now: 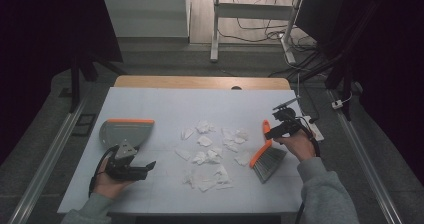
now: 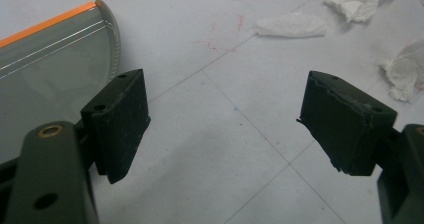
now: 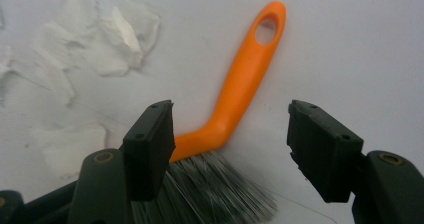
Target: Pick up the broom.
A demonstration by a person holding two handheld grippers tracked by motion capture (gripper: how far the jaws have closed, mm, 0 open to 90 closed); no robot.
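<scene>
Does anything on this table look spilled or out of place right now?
Yes. Crumpled white tissue scraps lie scattered loose across the middle of the white table, between the grey dustpan with an orange edge and the orange-handled hand brush with grey bristles. Nothing looks damaged.

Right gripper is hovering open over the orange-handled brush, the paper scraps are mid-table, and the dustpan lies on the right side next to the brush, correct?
Not quite: the dustpan lies on the left side of the table, by the left gripper, as the high view shows. The rest holds: the right gripper is open over the orange-handled brush, and the paper scraps lie mid-table.
</scene>
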